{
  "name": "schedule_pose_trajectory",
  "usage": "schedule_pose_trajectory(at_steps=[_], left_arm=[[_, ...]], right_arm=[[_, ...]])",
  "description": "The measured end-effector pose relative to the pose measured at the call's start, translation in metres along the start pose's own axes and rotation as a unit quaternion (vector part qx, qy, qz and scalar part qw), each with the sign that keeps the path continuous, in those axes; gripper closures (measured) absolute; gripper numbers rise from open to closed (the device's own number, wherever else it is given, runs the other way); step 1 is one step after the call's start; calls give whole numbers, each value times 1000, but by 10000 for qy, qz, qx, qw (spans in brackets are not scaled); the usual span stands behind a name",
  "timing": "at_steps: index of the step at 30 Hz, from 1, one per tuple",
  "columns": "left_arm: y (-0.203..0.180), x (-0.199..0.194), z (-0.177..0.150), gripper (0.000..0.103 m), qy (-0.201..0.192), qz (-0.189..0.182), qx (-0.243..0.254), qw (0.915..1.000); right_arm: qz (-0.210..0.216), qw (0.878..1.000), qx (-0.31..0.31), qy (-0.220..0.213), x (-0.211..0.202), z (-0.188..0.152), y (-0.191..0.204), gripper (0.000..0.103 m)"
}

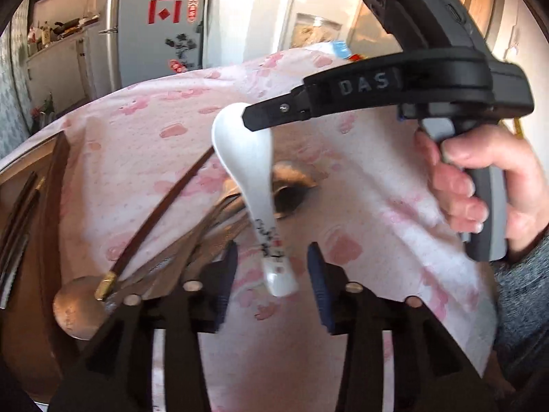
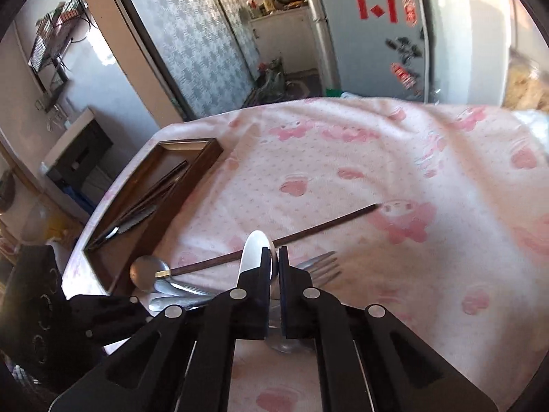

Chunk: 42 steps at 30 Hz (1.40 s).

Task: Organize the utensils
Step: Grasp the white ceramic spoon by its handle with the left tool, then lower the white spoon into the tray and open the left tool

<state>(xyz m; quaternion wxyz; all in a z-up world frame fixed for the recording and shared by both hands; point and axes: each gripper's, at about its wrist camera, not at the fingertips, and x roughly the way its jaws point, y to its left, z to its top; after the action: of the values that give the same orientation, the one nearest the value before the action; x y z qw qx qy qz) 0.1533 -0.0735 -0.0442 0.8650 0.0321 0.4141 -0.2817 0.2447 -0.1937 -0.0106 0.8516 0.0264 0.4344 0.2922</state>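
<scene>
A white ceramic spoon (image 1: pixel 248 158) hangs tilted above the pink cloth, bowl up and handle toward me. My right gripper (image 2: pixel 272 257) is shut on its bowl (image 2: pixel 254 250); in the left wrist view the right gripper (image 1: pixel 255 118) reaches in from the upper right, held by a hand (image 1: pixel 480 185). My left gripper (image 1: pixel 272 274) stands open with the spoon's handle end between its pads, a gap on each side. Under the spoon lie a dark chopstick (image 2: pixel 308 233), a fork (image 2: pixel 319 264) and metal spoons (image 2: pixel 147 271).
A dark wooden tray (image 2: pixel 202 168) sits at the table's left edge with chopsticks and a serrated knife (image 2: pixel 137 221) inside. The pink patterned cloth (image 2: pixel 394 158) covers the table. A fridge (image 2: pixel 377 27) and cabinets stand behind.
</scene>
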Motion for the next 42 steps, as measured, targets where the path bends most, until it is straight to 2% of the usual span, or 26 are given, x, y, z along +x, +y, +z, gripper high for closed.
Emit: schedule_pose_trajectory(at_steps=[3, 5, 11, 19, 26, 33, 42], left_arm=[[-8, 2, 1, 56, 47, 211, 159, 9996], [-7, 4, 1, 82, 101, 273, 169, 9994], [8, -13, 1, 85, -79, 333, 9, 9994], [39, -66, -6, 85, -297, 945, 9, 9951], [98, -100, -24, 85, -339, 1452, -387, 9881], [141, -110, -44, 85, -184, 1704, -727, 9825], [165, -102, -54, 85, -51, 1741, -957, 9801]], right_arm=[[183, 9998, 53, -54, -7, -1, 2, 99], [203, 9997, 23, -121, -14, 0, 6, 99], [255, 9994, -64, -208, -21, 4, 21, 99], [599, 9972, -338, -302, -1, 27, 74, 99], [1041, 9934, -447, -169, 46, 46, 126, 99], [1195, 9913, -532, 119, 96, 56, 161, 99], [1092, 9919, -501, 407, 136, 51, 169, 98]])
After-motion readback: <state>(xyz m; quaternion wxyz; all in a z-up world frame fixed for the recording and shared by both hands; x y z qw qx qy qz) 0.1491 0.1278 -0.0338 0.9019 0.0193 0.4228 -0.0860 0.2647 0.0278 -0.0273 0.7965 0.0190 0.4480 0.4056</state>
